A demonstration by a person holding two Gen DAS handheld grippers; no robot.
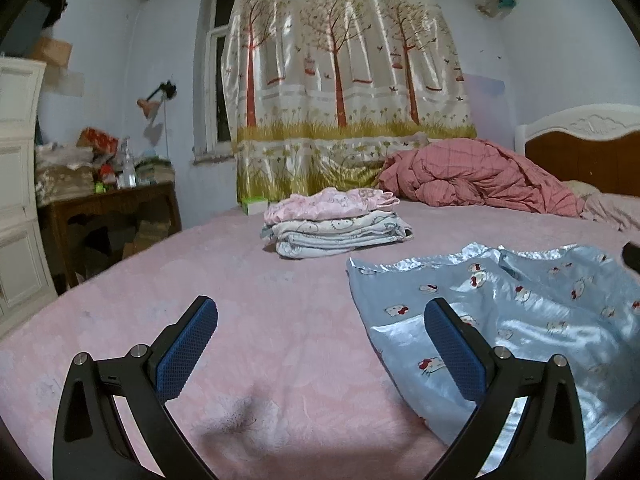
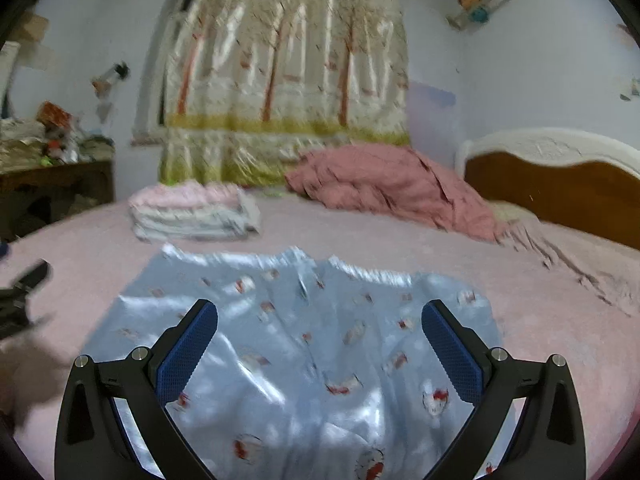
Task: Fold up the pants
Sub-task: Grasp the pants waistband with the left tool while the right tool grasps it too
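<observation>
Satin-blue pants (image 2: 296,344) spread flat mid-bed, waistband toward the folded stack (image 1: 336,222), probably for a clean fold; left claw (image 1: 320,346) and right claw (image 2: 320,346) wide, empty above.

A home bedroom: a bed (image 1: 280,300) with a pink cover and a carved headboard (image 1: 584,148), a crumpled quilt (image 1: 476,176), folded clothes (image 1: 336,222), a tree-print curtain (image 1: 340,72) over the window (image 1: 218,68), and a cluttered wooden table (image 1: 108,216) beside a white cabinet (image 1: 16,184).

Folded stack (image 1: 336,220) beyond pants (image 1: 500,320)
</observation>
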